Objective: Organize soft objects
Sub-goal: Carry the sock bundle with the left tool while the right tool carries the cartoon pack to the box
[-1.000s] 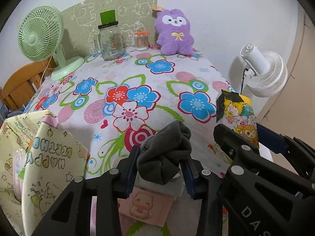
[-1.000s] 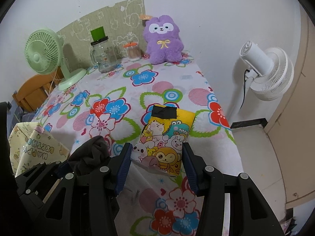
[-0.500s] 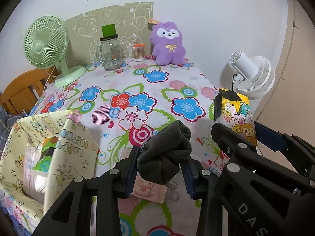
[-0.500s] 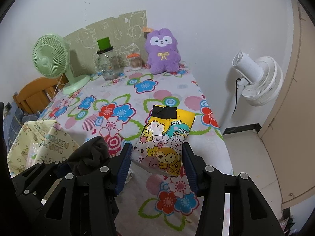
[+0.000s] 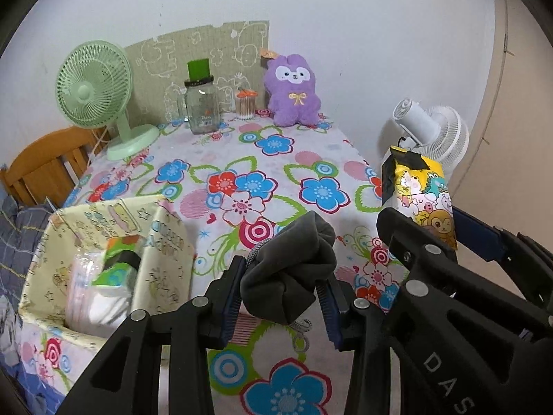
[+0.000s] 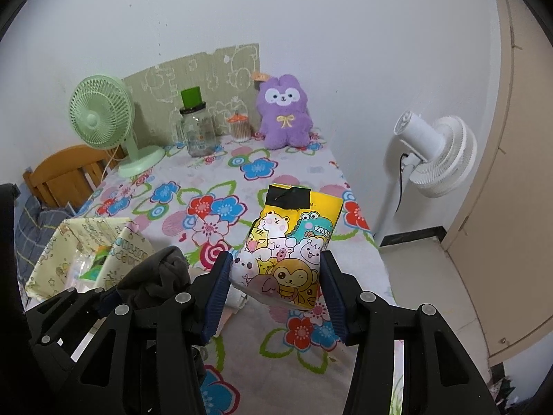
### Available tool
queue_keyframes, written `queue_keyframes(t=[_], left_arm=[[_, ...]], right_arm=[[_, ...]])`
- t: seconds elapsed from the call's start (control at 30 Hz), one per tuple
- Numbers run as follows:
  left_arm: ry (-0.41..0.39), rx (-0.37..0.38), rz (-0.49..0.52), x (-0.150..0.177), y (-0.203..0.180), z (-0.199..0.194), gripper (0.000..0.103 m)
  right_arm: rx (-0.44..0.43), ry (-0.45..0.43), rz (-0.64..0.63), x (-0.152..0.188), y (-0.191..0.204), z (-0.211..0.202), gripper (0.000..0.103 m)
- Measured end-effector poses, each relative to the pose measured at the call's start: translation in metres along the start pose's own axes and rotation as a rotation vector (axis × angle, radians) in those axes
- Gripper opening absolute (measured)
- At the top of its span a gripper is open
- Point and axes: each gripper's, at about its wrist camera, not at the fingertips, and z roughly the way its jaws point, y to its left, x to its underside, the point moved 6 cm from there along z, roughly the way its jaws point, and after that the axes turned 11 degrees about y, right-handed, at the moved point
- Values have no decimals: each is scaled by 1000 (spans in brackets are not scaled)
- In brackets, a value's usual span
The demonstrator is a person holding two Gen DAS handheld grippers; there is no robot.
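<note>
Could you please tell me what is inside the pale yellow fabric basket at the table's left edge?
Inside the yellow basket lie a clear plastic pack and a green-and-orange packet; anything beneath them is covered.

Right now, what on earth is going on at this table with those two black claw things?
A person is tidying soft things with a hand-held gripper in each hand. The left gripper is clamped on a bunched dark grey cloth, and the right gripper is clamped on a yellow cartoon-animal packet. Both items are held up above the flowered tablecloth. A pale yellow fabric bin, already holding a few packs, sits at the table's left edge.
</note>
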Motion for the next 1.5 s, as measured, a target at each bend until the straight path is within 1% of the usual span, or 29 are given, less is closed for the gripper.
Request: queue_keyframes(t=[0.47, 0.77, 1.1, 1.5], left_arm=[[-75, -9, 3, 6, 18, -50, 41], [-122, -34, -12, 5, 39, -75, 41], [-117, -57, -45, 3, 68, -79, 41], [-99, -81, -77, 4, 106, -69, 42]], right_arm=[[-20, -70, -12, 3, 25, -53, 54], [-45, -105, -37, -3, 50, -71, 54], [-75, -97, -72, -11, 80, -66, 54], [-109, -76, -110, -16, 119, -47, 54]])
